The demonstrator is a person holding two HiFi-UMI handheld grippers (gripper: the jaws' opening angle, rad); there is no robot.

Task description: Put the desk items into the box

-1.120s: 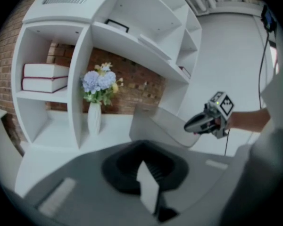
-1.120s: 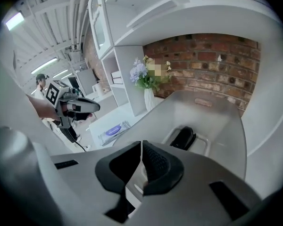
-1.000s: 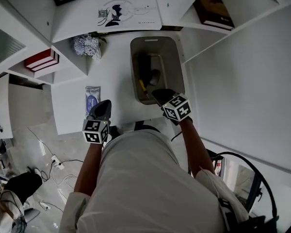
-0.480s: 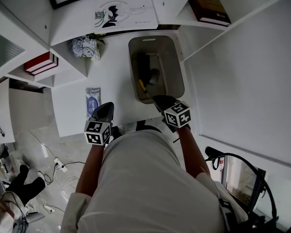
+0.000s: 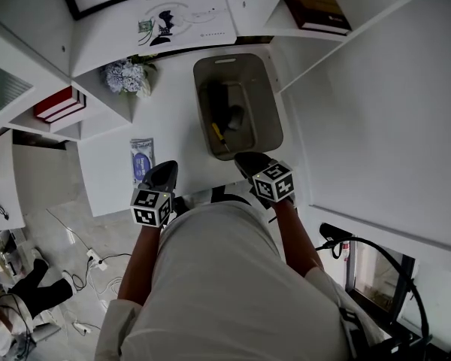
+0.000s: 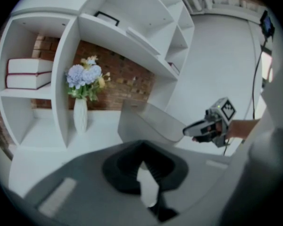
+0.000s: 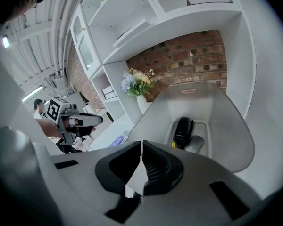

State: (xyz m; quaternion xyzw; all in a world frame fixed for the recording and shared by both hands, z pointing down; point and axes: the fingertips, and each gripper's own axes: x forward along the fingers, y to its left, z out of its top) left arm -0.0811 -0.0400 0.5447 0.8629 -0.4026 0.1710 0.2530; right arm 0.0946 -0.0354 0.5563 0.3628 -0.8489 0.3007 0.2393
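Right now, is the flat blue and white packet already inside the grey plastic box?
No, the packet lies on the white desk, to the left of the box and apart from it.

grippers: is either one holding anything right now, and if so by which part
Nothing is held. The left gripper and the right gripper both have their jaws together with nothing between them.

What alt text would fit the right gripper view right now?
The right hand-held gripper, jaws together and empty, points at a grey box holding a black device and a grey mouse. The left hand-held gripper shows at left.
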